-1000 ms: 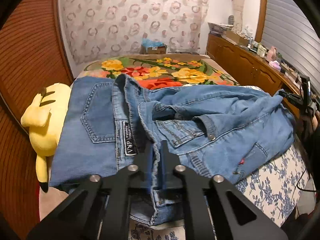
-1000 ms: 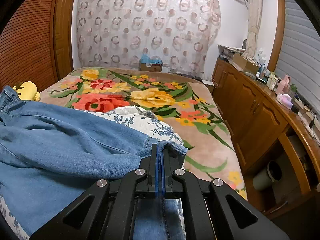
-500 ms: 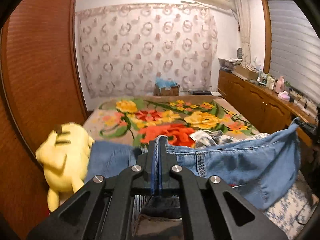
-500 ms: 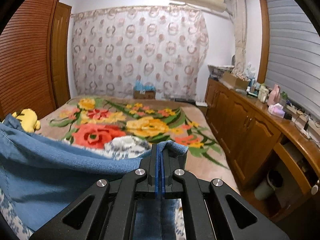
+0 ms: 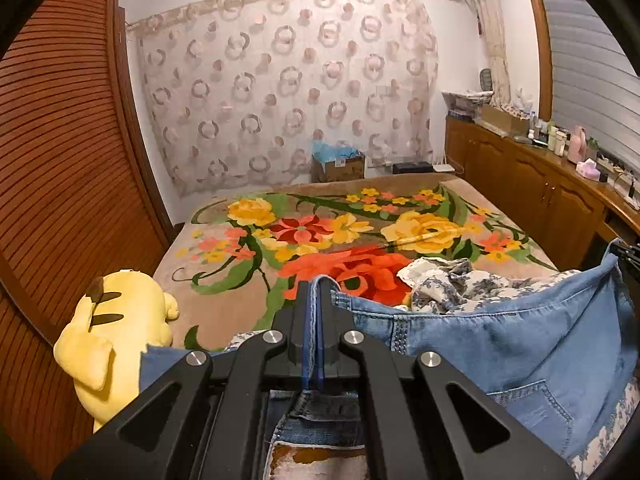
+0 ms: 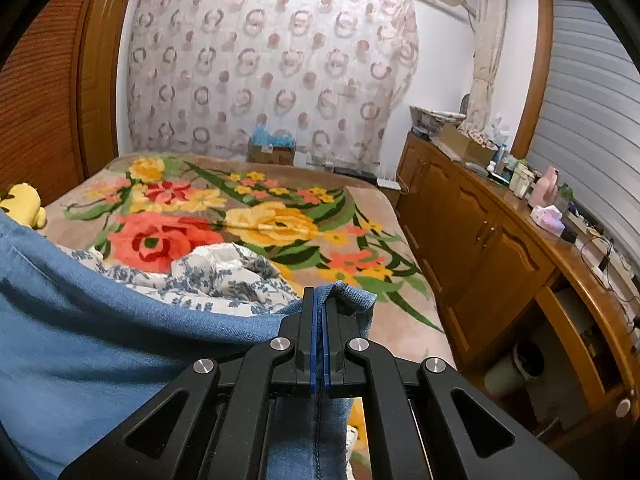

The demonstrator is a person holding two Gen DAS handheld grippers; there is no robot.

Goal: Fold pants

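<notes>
The blue denim pants (image 5: 520,344) hang stretched between my two grippers above the bed. My left gripper (image 5: 314,292) is shut on the pants' waistband edge, with denim hanging below it. My right gripper (image 6: 319,300) is shut on another edge of the pants (image 6: 100,344), which sag away to the left. In the left wrist view the cloth rises to the right toward the other gripper at the frame edge.
A bed with a floral blanket (image 5: 320,232) lies ahead. A crumpled blue-and-white floral cloth (image 6: 224,276) lies on it beneath the pants. A yellow plush toy (image 5: 116,328) sits at the left by a wooden slatted wall. A wooden cabinet (image 6: 500,248) runs along the right.
Both grippers have risen, lifting the pants off the bed. The pants lay spread on the bed a second ago and now hang taut between the grippers.
</notes>
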